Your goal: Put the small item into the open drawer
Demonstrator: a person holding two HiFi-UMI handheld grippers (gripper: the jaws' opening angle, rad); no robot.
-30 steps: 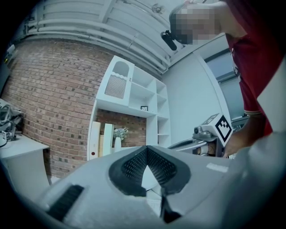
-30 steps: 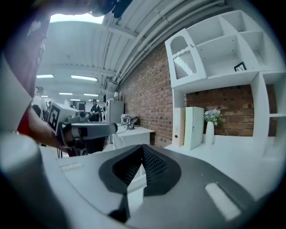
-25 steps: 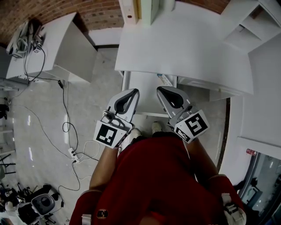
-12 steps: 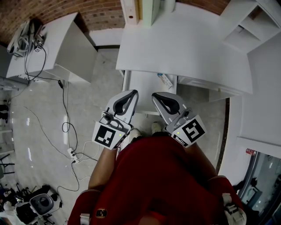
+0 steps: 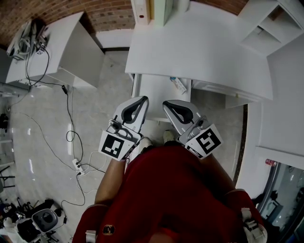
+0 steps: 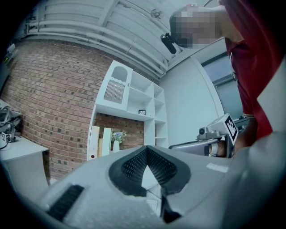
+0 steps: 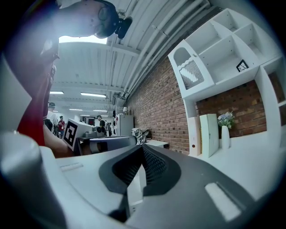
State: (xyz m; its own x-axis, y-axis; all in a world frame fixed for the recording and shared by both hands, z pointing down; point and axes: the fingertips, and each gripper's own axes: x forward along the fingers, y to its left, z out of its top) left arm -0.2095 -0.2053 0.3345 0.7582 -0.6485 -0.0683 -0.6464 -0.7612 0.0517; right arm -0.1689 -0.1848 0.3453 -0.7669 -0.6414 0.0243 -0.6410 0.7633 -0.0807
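In the head view the open white drawer (image 5: 154,95) sticks out from under the white desk (image 5: 199,47). The small item (image 5: 179,86), a white tube with coloured ends, lies in the drawer's back right part, close to the desk's edge. My left gripper (image 5: 144,99) hangs over the drawer's front left, jaws shut and empty. My right gripper (image 5: 167,103) is over the drawer's front, a little short of the item, also shut with nothing in it. In the left gripper view that gripper (image 6: 146,150) has its jaws touching at the tip, as does the right gripper (image 7: 142,147) in the right gripper view.
A white side table (image 5: 52,47) with cables stands at the left. A power strip (image 5: 77,165) and wires lie on the floor. White shelving (image 5: 266,23) rises at the right, and binders (image 5: 142,12) stand at the desk's back. My red shirt (image 5: 166,194) fills the bottom.
My right gripper has drawn back and slightly left, away from the item, which stays in the drawer. The left gripper has barely moved.
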